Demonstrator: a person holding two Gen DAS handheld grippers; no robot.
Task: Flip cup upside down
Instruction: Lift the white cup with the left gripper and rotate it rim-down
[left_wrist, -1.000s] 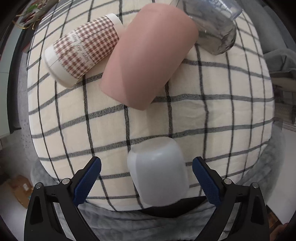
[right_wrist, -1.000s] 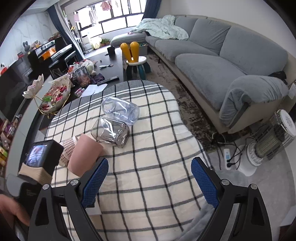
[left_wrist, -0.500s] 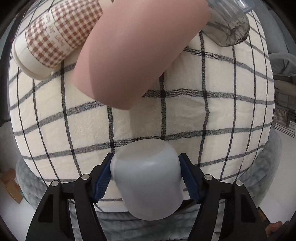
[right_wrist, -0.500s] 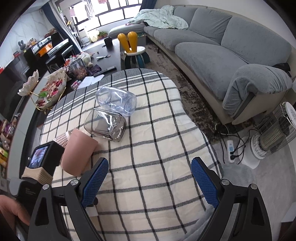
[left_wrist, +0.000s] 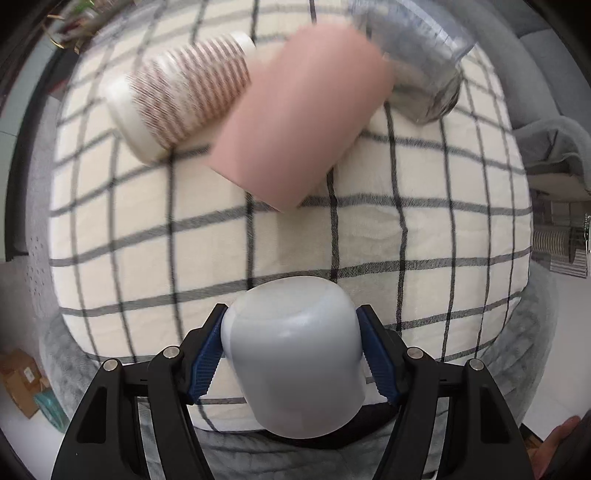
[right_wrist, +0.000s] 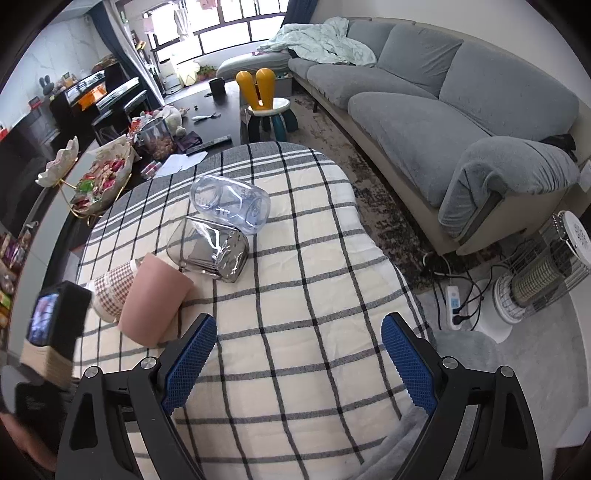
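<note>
My left gripper (left_wrist: 291, 352) is shut on a white plastic cup (left_wrist: 293, 354), base pointing away from the camera, held above the near edge of the checked tablecloth (left_wrist: 424, 236). Its blue pads (left_wrist: 207, 350) press both sides of the cup. My right gripper (right_wrist: 295, 363) is open and empty above the cloth; the white cup does not show in its view.
A pink cup (left_wrist: 299, 118) (right_wrist: 153, 302), a houndstooth paper cup (left_wrist: 181, 96) (right_wrist: 110, 291), a grey clear cup (right_wrist: 208, 254) and a clear bluish cup (right_wrist: 231, 205) lie on their sides further back. A grey sofa (right_wrist: 443, 92) and a heater (right_wrist: 543, 273) stand to the right.
My left gripper moved in around the white cup, closed on it and lifted it off the cloth. My right gripper stayed open and drifted slightly.
</note>
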